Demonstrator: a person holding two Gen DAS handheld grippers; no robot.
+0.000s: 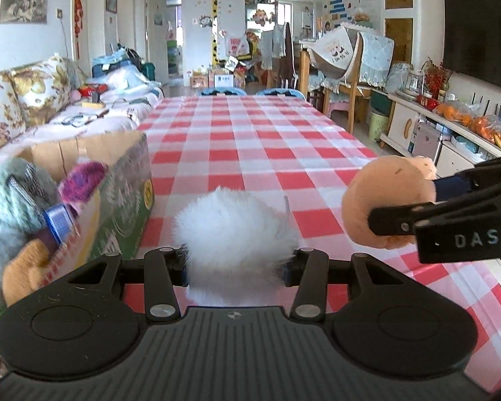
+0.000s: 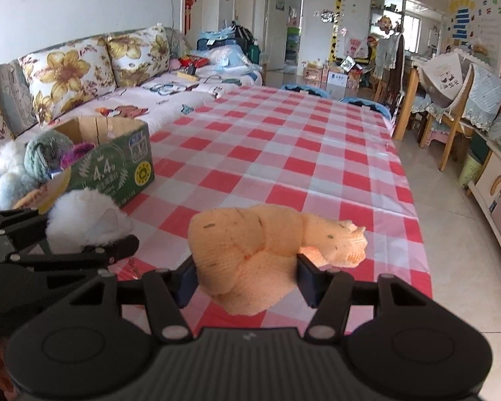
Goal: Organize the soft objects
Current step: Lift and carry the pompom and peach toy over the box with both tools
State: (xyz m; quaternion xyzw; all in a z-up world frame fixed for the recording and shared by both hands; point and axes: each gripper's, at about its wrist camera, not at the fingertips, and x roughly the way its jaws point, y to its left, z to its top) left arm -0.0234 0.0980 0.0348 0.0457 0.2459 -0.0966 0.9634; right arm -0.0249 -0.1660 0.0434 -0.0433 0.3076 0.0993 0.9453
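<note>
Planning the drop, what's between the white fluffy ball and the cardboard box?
Only bare checked tablecloth separates the white fluffy ball from the cardboard box, clearest in the left wrist view.

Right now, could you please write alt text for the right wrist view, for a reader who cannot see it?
The right tool grips a peach knitted soft toy above a red-and-white checked table. At left, the left tool holds a white fluffy ball near a cardboard box of yarn balls.

White fluffy pompom (image 1: 232,234) and peach knitted plush (image 2: 264,250), each pinched aloft above the checkered tablecloth (image 1: 250,140), near green cardboard box (image 2: 120,170).
</note>
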